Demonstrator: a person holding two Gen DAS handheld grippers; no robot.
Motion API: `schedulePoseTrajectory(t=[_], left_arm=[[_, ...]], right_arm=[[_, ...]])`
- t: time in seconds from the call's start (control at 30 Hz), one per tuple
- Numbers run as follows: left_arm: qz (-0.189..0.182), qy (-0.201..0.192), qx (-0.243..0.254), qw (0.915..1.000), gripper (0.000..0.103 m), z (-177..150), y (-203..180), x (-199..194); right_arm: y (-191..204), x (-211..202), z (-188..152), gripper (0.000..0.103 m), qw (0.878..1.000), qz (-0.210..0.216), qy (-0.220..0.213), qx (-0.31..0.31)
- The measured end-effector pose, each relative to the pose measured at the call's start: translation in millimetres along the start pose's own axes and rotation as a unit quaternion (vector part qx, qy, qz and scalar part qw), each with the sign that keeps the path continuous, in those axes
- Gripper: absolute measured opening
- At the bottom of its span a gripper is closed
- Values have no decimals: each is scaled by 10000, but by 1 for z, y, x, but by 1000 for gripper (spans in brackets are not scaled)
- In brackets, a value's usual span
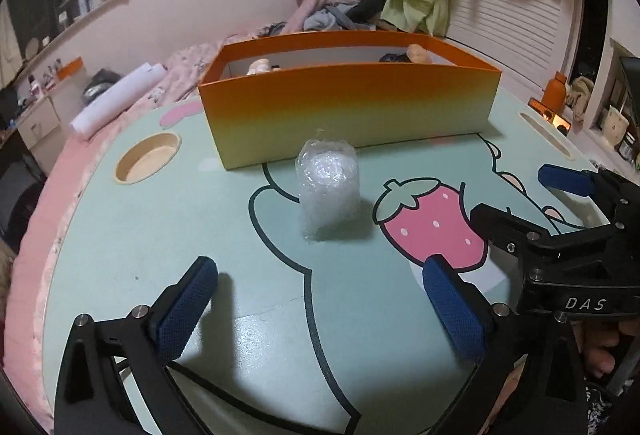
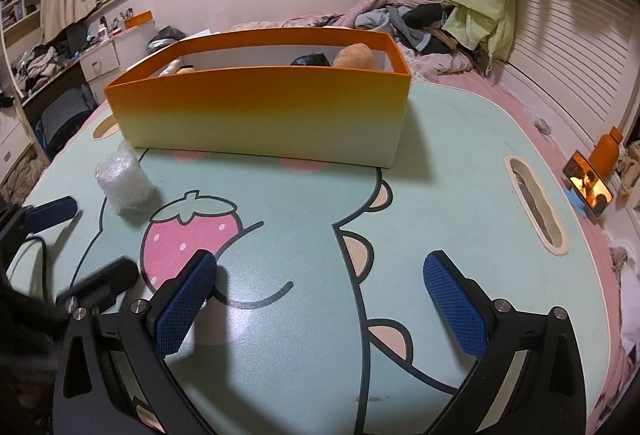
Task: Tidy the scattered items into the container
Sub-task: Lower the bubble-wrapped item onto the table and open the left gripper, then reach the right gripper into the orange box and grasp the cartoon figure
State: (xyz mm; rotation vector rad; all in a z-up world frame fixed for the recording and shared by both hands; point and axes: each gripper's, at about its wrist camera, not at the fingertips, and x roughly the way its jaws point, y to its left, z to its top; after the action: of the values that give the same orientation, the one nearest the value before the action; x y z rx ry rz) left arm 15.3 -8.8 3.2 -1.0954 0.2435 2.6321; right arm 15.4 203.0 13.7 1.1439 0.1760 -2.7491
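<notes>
An orange-to-yellow box (image 1: 348, 115) stands at the back of the green cartoon table (image 1: 160, 227); it also shows in the right wrist view (image 2: 260, 115). Inside it lie a tan bun-like item (image 2: 354, 55), a dark item (image 2: 310, 59) and pale items at the left end (image 2: 174, 67). A roll of clear bubble wrap (image 1: 327, 191) stands on the table in front of the box, also at the left of the right wrist view (image 2: 122, 183). My left gripper (image 1: 320, 271) is open and empty, short of the roll. My right gripper (image 2: 320, 267) is open and empty over the table's middle.
A round cup recess (image 1: 147, 157) sits at the table's left, a slot handle (image 2: 534, 205) at its right. A phone (image 2: 588, 187) and an orange bottle (image 2: 606, 151) lie beyond the right edge. Clothes are piled on the bed behind the box (image 2: 400, 3).
</notes>
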Motion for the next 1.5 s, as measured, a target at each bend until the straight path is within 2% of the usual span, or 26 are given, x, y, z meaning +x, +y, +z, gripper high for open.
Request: schedulePoseTrajectory(t=[0.67,0.97,1.07,1.17,1.23,1.33,1.37,1.43,1.5], left_arm=[[-125,-25,-121,9998,103,1,15,-2],[-118,3,-44,9999,103,0,9,0],[-164,8,-48,9999,103,0,9,1],[-189,6,-26,9998,103,-1,10,2],[-201,2,-16,9998,103,-1,10,2],[-228,1,1,9997,103,-1,10,2],[-237,0,5,9997,103,-1,10,2],[-243,-1,17,9997,103,-1,9,2],[-257,-2,24,9997,103,-1,8,2]], right_arm=[[-2,-3,0,103,10000,59,5,-73],[-2,-3,0,103,9999,82,15,-106],[-7,-5,3,103,9999,-35,85,-74],[-24,-26,14,103,9994,-108,-280,189],[-33,-42,32,101,9981,73,-484,366],[-24,-52,69,92,9967,464,-628,210],[-18,-51,84,86,9952,743,-612,156],[-2,-38,110,77,9897,1386,-303,172],[21,-11,136,66,9779,2065,245,227]])
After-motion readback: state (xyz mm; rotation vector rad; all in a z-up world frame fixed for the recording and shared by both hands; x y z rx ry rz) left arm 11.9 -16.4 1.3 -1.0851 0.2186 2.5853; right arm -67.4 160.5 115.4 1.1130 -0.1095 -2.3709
